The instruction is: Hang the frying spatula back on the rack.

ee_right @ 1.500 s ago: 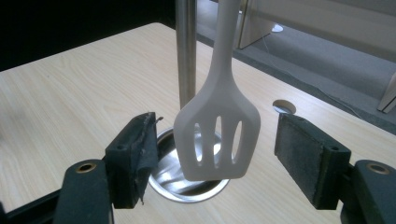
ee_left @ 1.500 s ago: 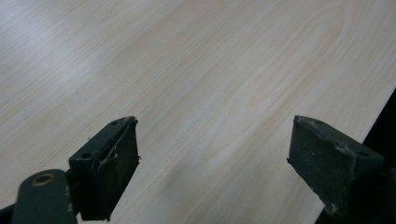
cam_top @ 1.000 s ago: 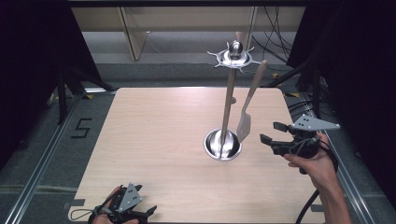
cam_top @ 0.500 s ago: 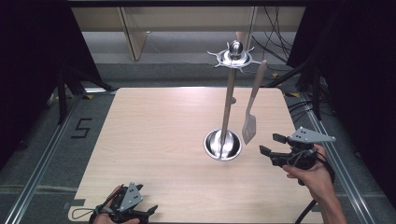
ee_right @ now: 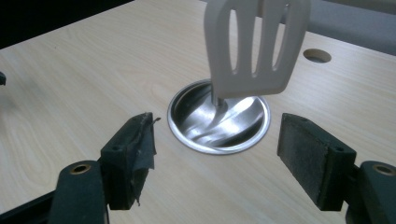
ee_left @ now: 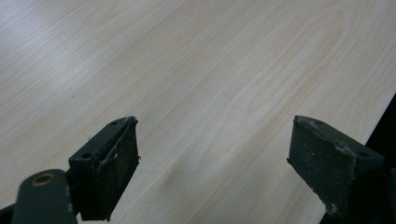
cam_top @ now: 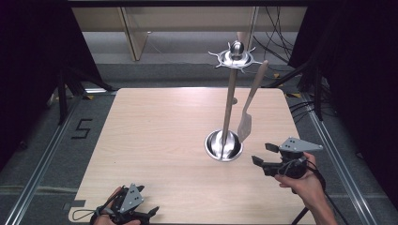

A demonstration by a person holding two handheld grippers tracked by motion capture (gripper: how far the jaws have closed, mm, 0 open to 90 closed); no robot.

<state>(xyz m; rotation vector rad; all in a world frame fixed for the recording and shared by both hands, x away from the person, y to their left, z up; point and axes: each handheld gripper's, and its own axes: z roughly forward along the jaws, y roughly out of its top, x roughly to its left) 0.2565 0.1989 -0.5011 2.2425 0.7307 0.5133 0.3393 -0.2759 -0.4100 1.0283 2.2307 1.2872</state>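
Spatula hanging on stand | right tool just beside, gaping

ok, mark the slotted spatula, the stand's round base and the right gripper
slotted spatula (ee_right: 256, 46), right gripper view, on the blade between its slots
stand's round base (cam_top: 213, 145), high view, on the shiny dish left of the pole
right gripper (cam_top: 264, 154), high view, midway between its open fingertips

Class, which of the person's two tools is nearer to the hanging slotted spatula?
Right. The right tool sits just beside and below the slotted spatula, jaws open. The left tool rests at the table's near left edge.
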